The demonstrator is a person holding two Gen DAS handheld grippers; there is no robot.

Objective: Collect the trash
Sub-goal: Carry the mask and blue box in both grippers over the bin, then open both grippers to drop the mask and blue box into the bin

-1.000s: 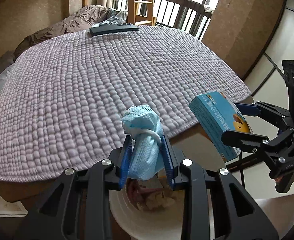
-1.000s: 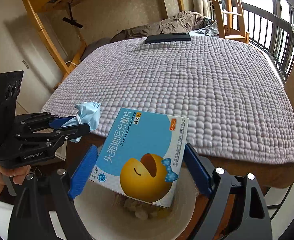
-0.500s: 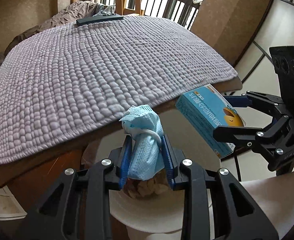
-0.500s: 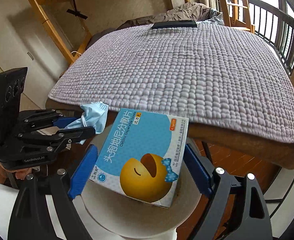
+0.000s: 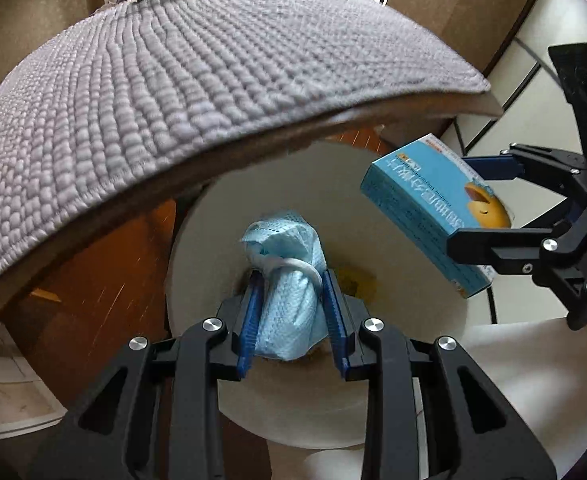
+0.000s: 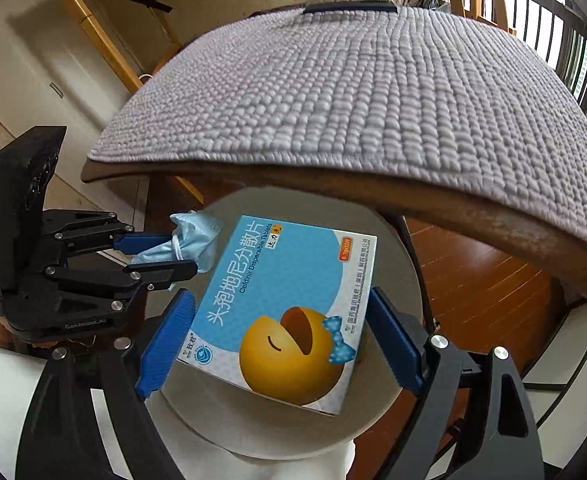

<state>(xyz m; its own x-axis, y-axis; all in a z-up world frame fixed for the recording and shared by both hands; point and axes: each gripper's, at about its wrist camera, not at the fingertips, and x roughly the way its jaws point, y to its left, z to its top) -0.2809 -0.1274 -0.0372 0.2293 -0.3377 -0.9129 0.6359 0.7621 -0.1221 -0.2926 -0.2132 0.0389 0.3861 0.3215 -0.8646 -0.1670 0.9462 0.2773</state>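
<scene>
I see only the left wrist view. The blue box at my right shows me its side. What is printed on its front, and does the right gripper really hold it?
Observer: The medicine box front reads "Cefdinir Dispersible Tablets", with a yellow round cartoon face. The right gripper clamps it on both sides.
Operator: Is the box over the bin?
Observer: Yes, the white bin rim circles behind the whole box.
Operator: And my face mask?
Observer: From the right wrist, the crumpled face mask in the left gripper hangs over the bin's left rim, beside the box, not touching it.
</scene>
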